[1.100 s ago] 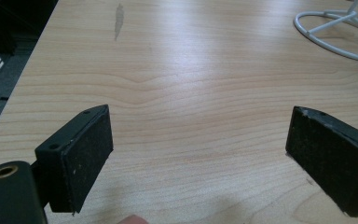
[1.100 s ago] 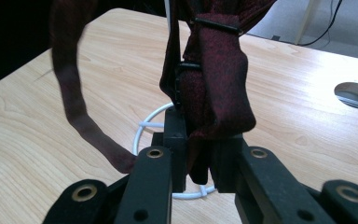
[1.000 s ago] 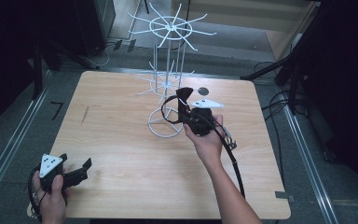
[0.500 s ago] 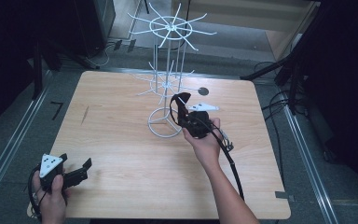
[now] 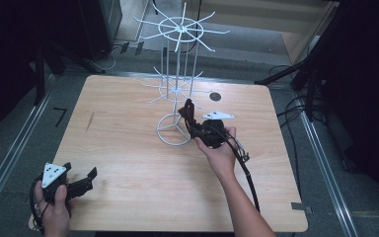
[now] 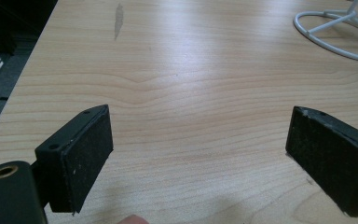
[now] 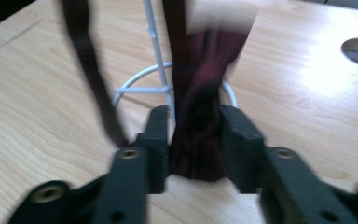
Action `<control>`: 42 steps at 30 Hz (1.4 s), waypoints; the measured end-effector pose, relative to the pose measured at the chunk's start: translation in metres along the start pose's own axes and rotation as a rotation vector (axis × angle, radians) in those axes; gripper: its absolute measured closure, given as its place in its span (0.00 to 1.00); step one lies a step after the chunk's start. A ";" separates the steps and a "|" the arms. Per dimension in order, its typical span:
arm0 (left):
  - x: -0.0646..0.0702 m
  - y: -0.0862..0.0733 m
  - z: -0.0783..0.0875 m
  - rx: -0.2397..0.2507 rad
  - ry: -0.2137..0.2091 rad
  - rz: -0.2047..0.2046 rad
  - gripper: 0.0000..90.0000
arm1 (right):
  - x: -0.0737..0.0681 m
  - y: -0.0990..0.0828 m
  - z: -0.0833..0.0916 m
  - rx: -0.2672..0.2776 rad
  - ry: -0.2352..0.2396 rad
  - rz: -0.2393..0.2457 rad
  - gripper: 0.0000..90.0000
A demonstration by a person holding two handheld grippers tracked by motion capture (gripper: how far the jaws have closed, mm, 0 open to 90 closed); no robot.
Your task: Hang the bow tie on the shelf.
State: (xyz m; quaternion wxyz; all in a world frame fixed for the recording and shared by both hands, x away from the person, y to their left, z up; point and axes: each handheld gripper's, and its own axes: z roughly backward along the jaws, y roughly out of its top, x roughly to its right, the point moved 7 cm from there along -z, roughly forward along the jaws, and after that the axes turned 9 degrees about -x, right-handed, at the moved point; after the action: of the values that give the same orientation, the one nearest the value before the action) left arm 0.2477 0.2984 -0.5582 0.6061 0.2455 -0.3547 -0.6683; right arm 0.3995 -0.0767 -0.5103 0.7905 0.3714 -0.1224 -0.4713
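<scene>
Dark maroon fabric strap (image 7: 198, 135) sits pinched in the right gripper (image 5: 190, 117) jaws just beside the white wire rack (image 5: 177, 89) mid-worktop (image 5: 128, 148), apparently not yet hung on any arm, while the left gripper (image 5: 81, 181) waits near-left with jaws wide and empty.

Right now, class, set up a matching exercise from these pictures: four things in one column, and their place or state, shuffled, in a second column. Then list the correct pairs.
Things:
1. left gripper
2. right gripper
3. white wire rack
4. round hole

Place or state:
A. stands upright mid-table
B. jaws wide apart, nothing between them
C. in the tabletop beyond the rack's base
D. clamped on dark maroon cloth

Pairs: 1-B, 2-D, 3-A, 4-C
</scene>
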 end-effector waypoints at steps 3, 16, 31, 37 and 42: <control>0.000 0.000 0.000 0.000 0.000 0.000 0.09 | 0.004 0.002 0.007 0.039 -0.006 -0.027 0.50; 0.000 0.000 0.000 0.000 0.001 0.000 0.09 | 0.013 -0.008 0.031 0.055 0.001 -0.035 0.36; 0.000 0.000 0.000 0.000 0.002 -0.002 0.09 | 0.028 -0.035 0.047 0.067 -0.022 -0.050 0.35; 0.000 0.000 0.000 -0.001 0.003 -0.003 0.09 | 0.037 -0.049 0.050 0.066 -0.031 -0.071 0.35; 0.000 0.000 0.000 0.000 0.003 -0.003 0.09 | 0.042 -0.060 0.052 0.061 -0.032 -0.070 0.33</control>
State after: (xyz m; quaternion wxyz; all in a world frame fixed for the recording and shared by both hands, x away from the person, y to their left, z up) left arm 0.2476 0.2981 -0.5582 0.6054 0.2470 -0.3535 -0.6689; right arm 0.3536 -0.1530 -0.5231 0.7596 0.3921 -0.1363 -0.5007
